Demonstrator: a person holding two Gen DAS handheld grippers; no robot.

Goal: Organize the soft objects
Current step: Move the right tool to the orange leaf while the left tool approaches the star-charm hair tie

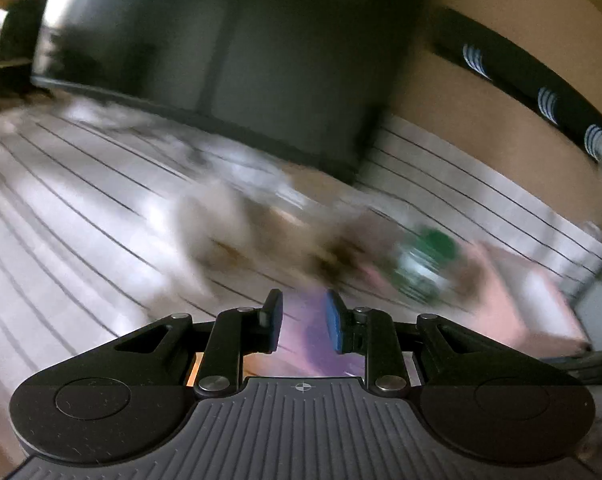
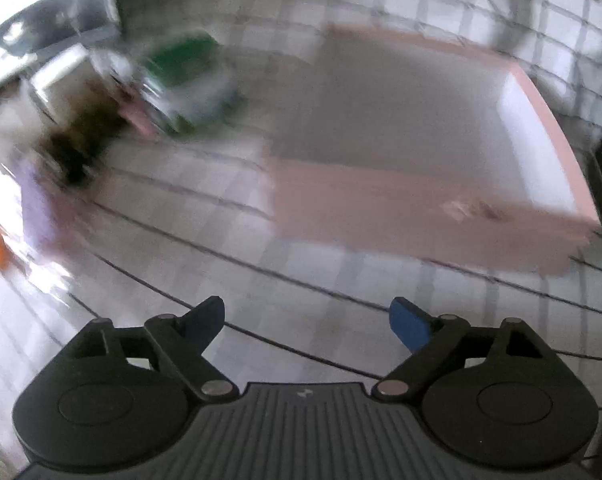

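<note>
Closest to us, our left gripper [image 1: 302,322] is sitting narrowly parted around something purple [image 1: 301,332], too smeared to tell if it's pinching it. Our right gripper [image 2: 307,322] is hanging wide open and empty over the checked cloth [image 2: 221,280], the pink box [image 2: 441,216] sitting at two o'clock and a green-and-white soft thing [image 2: 181,80] at eleven.

Black tongs [image 1: 301,322], blue pads [image 2: 407,326], silver pivot screws, ribbed grey housing
</note>
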